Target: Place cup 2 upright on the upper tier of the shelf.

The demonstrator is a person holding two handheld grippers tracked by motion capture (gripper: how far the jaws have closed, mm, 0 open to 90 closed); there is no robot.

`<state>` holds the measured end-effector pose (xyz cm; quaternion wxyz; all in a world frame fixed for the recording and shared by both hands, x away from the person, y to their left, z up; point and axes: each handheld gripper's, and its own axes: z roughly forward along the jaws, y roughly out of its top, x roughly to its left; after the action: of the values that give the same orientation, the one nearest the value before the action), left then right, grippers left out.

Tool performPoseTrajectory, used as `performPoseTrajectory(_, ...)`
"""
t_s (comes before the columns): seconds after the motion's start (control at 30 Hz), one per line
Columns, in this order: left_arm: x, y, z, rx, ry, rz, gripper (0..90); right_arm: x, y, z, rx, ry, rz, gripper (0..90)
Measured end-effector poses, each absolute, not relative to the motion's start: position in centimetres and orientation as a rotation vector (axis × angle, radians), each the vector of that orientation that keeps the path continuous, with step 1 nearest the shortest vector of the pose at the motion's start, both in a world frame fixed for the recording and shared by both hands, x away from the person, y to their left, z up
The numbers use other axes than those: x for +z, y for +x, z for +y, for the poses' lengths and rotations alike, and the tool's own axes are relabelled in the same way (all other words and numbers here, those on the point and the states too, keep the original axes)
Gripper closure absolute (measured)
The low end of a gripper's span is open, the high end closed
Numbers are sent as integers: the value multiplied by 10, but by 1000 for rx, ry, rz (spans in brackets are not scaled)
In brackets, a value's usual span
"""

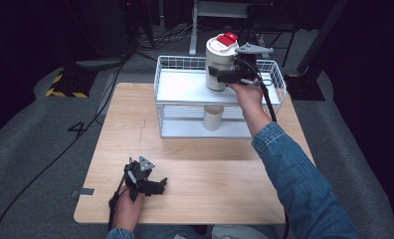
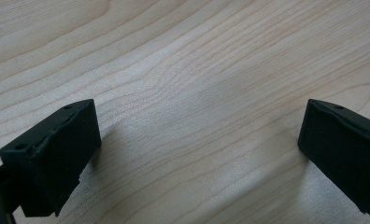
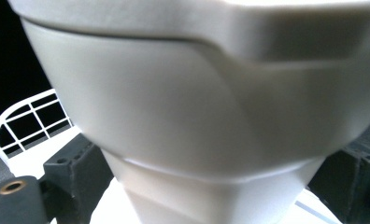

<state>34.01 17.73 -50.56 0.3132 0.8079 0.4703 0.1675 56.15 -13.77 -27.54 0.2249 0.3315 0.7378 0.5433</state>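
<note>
The jug is gripped by the right gripper on the rack's top shelf, at twelve o'clock. Placing is judged in hand; release is called for next. The left gripper is held spread at seven o'clock.

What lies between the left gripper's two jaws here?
Nothing but bare wooden table; the left gripper view shows its jaws spread wide, with wood grain between them.

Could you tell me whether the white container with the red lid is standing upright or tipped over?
Upright: the white container stands vertically on the rack's top shelf, red lid on top, with the right gripper closed around its body.
</note>
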Motion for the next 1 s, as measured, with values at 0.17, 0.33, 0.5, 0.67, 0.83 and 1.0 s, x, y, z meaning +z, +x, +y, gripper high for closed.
performPoseTrajectory(0.17, -505, 340, 177, 440, 2132, 1240, 0, -279, 563, -137, 1497, 922, 2044, 103)
performPoseTrajectory(0.33, -505, 340, 177, 438, 2131, 1241, 0, -282, 563, -137, 1496, 931, 2048, 103)
performPoseTrajectory(0.5, -505, 340, 177, 438, 2131, 1241, 0, -284, 563, -138, 1496, 932, 2053, 103)
performPoseTrajectory(0.67, -505, 340, 177, 439, 2131, 1241, 0, -284, 562, -138, 1489, 915, 2054, 103)
performPoseTrajectory(0.83, -505, 340, 177, 439, 2130, 1241, 0, -285, 561, -138, 1487, 913, 2051, 102)
performPoseTrajectory(1.0, -505, 340, 177, 438, 2130, 1241, 0, -285, 562, -138, 1490, 912, 2049, 102)
